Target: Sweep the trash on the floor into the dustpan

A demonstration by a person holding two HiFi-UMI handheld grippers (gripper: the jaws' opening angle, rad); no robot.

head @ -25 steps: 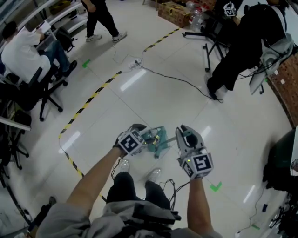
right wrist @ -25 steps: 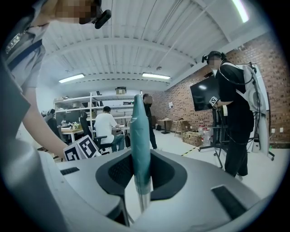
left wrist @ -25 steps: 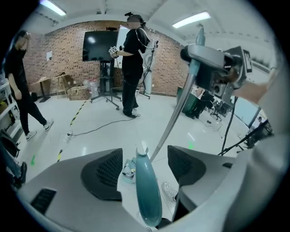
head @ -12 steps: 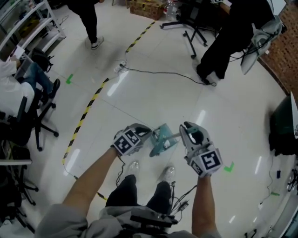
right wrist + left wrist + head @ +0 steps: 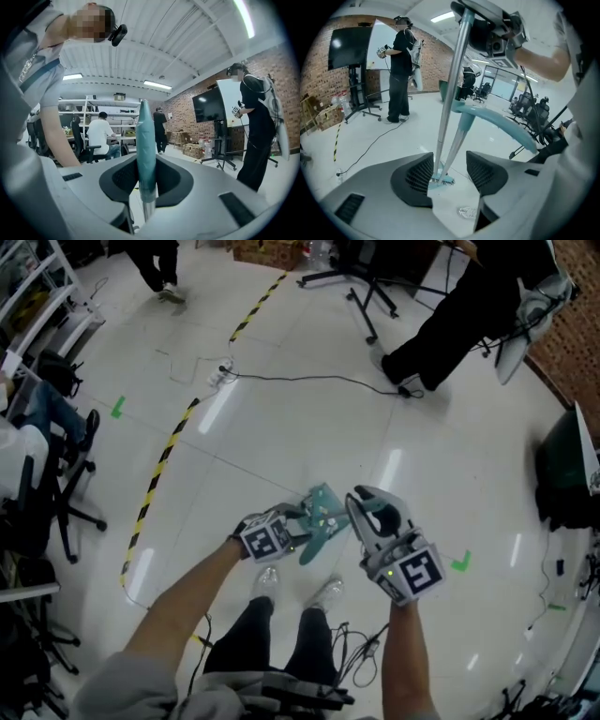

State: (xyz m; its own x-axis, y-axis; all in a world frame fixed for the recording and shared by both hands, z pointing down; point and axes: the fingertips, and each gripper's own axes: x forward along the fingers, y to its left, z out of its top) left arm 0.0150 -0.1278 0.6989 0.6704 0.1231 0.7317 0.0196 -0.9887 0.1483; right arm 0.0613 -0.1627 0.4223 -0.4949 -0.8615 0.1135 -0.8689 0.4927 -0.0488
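White floor (image 5: 281,427) underfoot. The teal dustpan (image 5: 323,521) is up between my two grippers. Right gripper (image 5: 145,180) is clenched on the teal broom handle (image 5: 144,140), which stands upright. Left gripper (image 5: 450,173): jaws have just been opening and are now apart. Two poles (image 5: 453,93) pass between the pads, neither squeezed. Brush head (image 5: 440,180) is down at the floor.

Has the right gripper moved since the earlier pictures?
Yes. In the head view the green floor mark lay below the right gripper earlier; now it sits beside it, so the gripper shifted toward the person.
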